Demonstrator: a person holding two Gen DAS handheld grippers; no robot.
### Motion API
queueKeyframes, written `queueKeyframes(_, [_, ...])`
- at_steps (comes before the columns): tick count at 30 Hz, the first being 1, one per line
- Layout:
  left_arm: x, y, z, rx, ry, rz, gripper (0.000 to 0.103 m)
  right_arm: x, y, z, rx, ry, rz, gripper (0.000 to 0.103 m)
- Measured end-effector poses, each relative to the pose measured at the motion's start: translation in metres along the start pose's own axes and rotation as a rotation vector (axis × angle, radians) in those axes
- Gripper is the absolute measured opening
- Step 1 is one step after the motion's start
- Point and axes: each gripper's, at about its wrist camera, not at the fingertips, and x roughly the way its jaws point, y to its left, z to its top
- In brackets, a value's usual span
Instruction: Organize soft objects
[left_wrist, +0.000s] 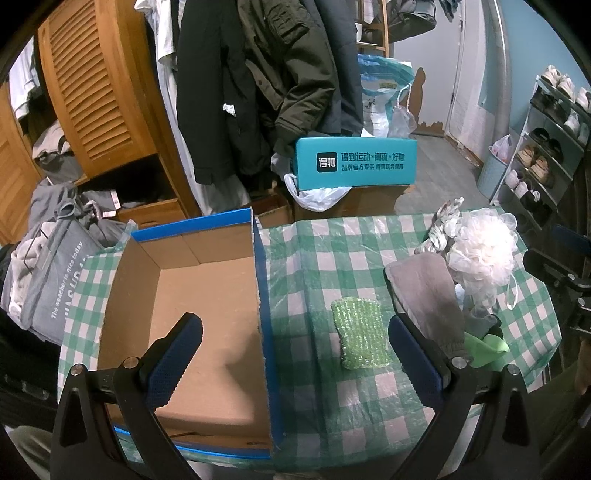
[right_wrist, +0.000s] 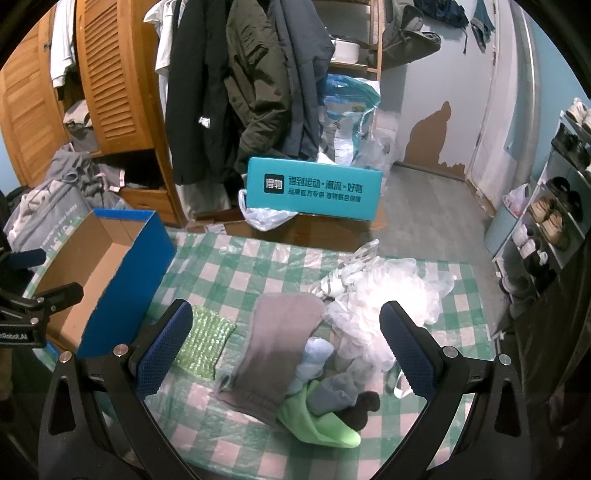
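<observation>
An open blue cardboard box (left_wrist: 207, 306) with nothing in it stands on the left of the green-checked table (left_wrist: 314, 258); it also shows in the right wrist view (right_wrist: 129, 266). My left gripper (left_wrist: 295, 339) is open and empty above the box's right wall. A green sponge (left_wrist: 360, 334) lies right of the box. My right gripper (right_wrist: 284, 332) is open and empty above a pile: a grey cloth (right_wrist: 277, 343), a white bath pouf (right_wrist: 369, 306), a green cloth (right_wrist: 317, 424), a pale blue piece (right_wrist: 314, 358) and dark socks (right_wrist: 364, 406). The sponge (right_wrist: 203, 339) lies by its left finger.
A teal box (left_wrist: 356, 162) and plastic bags stand beyond the table. Coats hang behind, next to a wooden wardrobe (left_wrist: 96, 92). A shoe rack (left_wrist: 550, 147) stands at the right. Laundry piles (left_wrist: 55, 258) sit at the left.
</observation>
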Motion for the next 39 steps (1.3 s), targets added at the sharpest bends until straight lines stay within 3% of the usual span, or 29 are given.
queueKeyframes(39, [-0.0001,-0.0008,-0.0009,-0.004,0.003,-0.001,0.102,-0.0006,-0.0013,-0.0007,-0.002,0.004,0.001,0.100])
